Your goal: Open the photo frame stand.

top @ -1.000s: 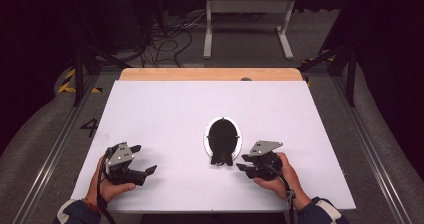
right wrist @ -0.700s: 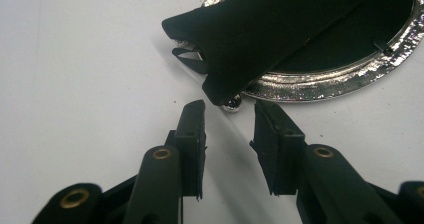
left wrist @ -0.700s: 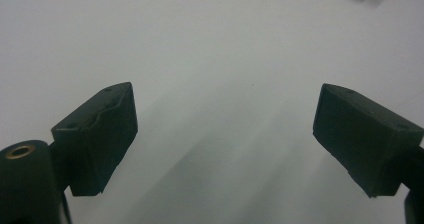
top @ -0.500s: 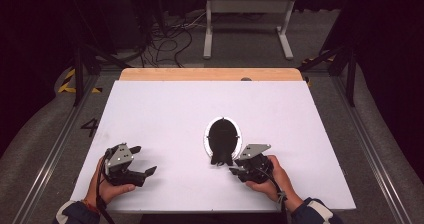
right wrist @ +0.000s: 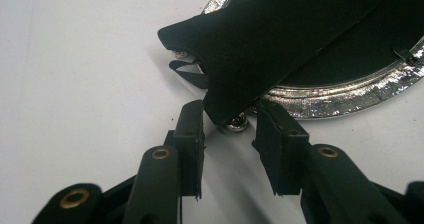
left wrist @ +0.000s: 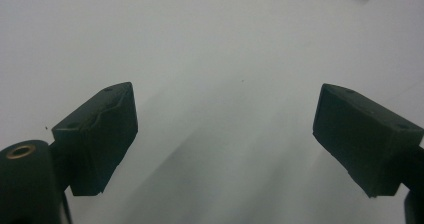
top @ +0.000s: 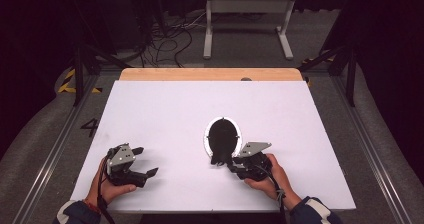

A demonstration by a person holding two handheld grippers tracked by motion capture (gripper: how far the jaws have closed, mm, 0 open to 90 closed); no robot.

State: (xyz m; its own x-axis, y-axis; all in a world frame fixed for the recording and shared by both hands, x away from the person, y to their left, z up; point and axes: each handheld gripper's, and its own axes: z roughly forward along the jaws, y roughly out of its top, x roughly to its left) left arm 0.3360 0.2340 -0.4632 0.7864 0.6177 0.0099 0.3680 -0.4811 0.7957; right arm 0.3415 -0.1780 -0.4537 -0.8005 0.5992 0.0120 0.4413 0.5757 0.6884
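1. High view: on the white table [top: 165,114] a black cloth [top: 223,140] lies on a silvery oval plate [top: 206,136], right of centre and toward the near edge; the right gripper [top: 231,163] sits at the cloth's near tip; the left gripper [top: 145,162] rests well apart at the near left.
2. Left gripper view: jaws wide, nothing between them, bare table beneath.
3. Right gripper view: jaws narrowed, flanking the cloth's [right wrist: 280,34] hanging corner and a small shiny stud [right wrist: 236,121] beneath it; the pads look just short of touching; the step seems to be pinching that corner; next calls for closing, then lifting.
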